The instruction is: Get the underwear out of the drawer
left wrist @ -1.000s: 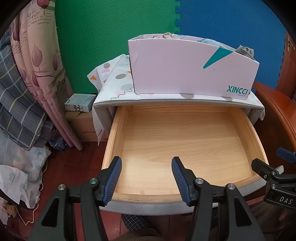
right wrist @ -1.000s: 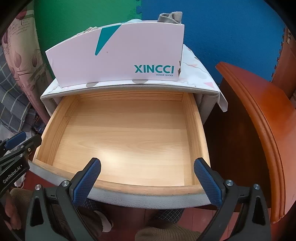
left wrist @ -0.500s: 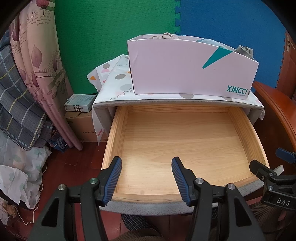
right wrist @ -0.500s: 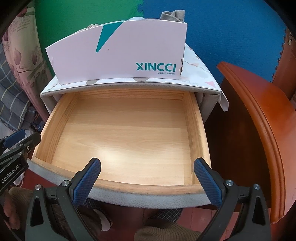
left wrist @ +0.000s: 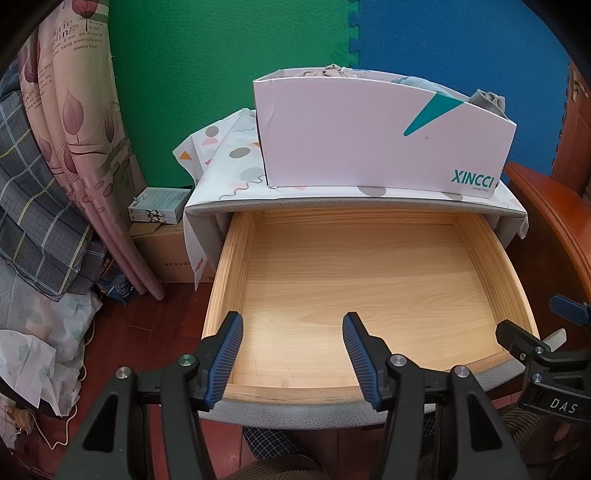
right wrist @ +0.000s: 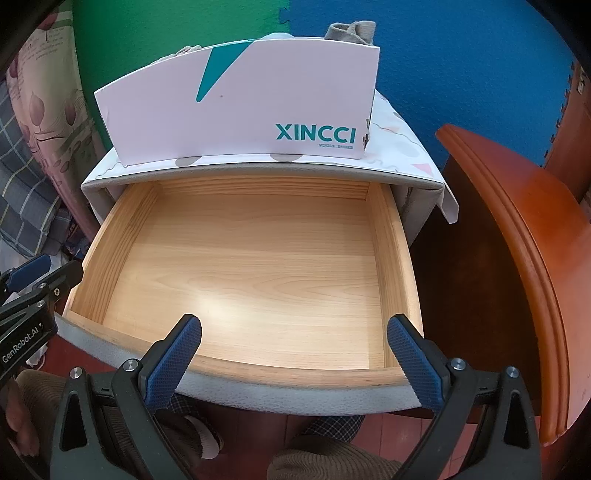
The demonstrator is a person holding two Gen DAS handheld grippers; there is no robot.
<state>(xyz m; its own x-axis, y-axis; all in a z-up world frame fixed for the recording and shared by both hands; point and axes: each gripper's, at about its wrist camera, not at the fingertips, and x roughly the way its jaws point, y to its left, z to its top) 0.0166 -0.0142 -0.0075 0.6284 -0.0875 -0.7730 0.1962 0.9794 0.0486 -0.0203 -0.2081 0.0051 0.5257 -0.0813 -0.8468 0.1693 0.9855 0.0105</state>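
Nearest us, the left gripper (left wrist: 291, 354) and the right gripper (right wrist: 293, 360) both hover over the front lip of the pulled-out drawer (left wrist: 236, 266), jaws apart with nothing between them, the right spread wider, which looks like a pause with the job done, not a reach. Beyond them the drawer's wooden floor lies bare, no underwear in it at all. Farther back, on the cabinet top (right wrist: 406, 140), the shoebox (left wrist: 369, 136) shows crumpled cloth (right wrist: 351, 31) over its rim, probably the underwear, dropped there for collection.
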